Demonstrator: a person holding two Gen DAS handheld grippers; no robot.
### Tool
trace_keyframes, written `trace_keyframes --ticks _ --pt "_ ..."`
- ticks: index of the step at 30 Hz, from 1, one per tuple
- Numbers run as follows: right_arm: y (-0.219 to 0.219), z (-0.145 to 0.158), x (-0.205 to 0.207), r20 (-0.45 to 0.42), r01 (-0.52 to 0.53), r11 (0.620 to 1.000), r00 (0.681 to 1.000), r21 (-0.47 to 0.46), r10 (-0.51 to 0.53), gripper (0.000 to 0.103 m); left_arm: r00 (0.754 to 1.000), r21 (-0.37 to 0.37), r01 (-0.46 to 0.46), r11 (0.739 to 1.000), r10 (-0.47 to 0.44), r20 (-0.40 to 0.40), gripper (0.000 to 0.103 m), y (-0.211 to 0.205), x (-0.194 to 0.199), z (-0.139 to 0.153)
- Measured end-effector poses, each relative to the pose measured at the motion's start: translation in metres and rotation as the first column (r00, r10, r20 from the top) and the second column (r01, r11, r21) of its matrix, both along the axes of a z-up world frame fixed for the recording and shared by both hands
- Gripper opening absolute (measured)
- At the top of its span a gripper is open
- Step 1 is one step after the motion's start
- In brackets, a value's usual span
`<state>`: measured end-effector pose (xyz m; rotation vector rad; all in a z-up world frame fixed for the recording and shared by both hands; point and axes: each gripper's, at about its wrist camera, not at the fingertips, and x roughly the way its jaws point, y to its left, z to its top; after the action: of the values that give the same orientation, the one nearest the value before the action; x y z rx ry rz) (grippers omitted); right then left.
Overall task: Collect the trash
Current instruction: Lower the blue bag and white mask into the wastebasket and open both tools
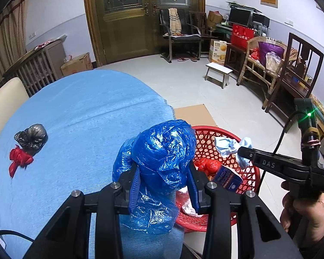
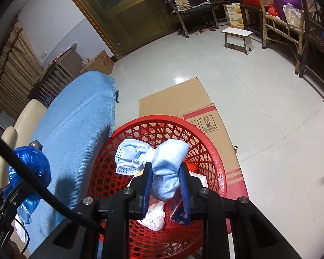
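My left gripper (image 1: 164, 168) is shut on a crumpled blue plastic bag (image 1: 164, 149) at the right edge of the blue-clothed table (image 1: 86, 112), beside the red mesh basket (image 1: 246, 170). My right gripper (image 2: 165, 172) is shut on a wad of light blue face masks (image 2: 162, 161) and holds it over the red basket (image 2: 205, 151). That gripper and its masks also show in the left wrist view (image 1: 237, 149). The basket holds a red bag (image 1: 207, 166), a blue carton (image 1: 226, 177) and white paper (image 2: 155, 218). A black bag (image 1: 32, 138) and a red bag (image 1: 19, 157) lie on the table at the left.
Flattened cardboard (image 2: 183, 99) lies on the floor under and behind the basket. A cream chair back (image 1: 4, 99) stands at the table's left. A white stool (image 1: 218, 73), wicker and wooden chairs (image 1: 270, 64) and boxes stand farther off by the wooden door (image 1: 127, 17).
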<state>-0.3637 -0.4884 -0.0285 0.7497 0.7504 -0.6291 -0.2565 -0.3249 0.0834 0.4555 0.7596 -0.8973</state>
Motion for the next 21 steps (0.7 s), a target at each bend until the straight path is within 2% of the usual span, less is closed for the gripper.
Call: trace_keyframes --ticks 18,19,20,21 --pt "-0.009 -0.008 0.009 -0.021 -0.001 1.0 1.0 0.009 0.002 0.029 1.0 0.015 0.014 1.0 -0.013 -0.022 0.04 -0.008 -0.002 -0.007" --pt "-0.01 -0.007 0.01 -0.024 0.0 1.0 1.0 0.008 0.0 0.031 1.0 0.016 0.016 1.0 -0.015 -0.025 0.04 -0.008 -0.002 -0.007" --pt "-0.012 -0.007 0.01 -0.023 0.004 1.0 1.0 0.008 -0.004 0.041 0.999 0.017 0.017 1.0 -0.017 -0.027 0.04 -0.009 -0.001 -0.008" --pt "-0.012 -0.006 0.009 -0.02 0.012 1.0 1.0 0.005 -0.012 0.066 0.999 0.017 0.018 1.0 -0.018 -0.028 0.04 -0.01 -0.002 -0.009"
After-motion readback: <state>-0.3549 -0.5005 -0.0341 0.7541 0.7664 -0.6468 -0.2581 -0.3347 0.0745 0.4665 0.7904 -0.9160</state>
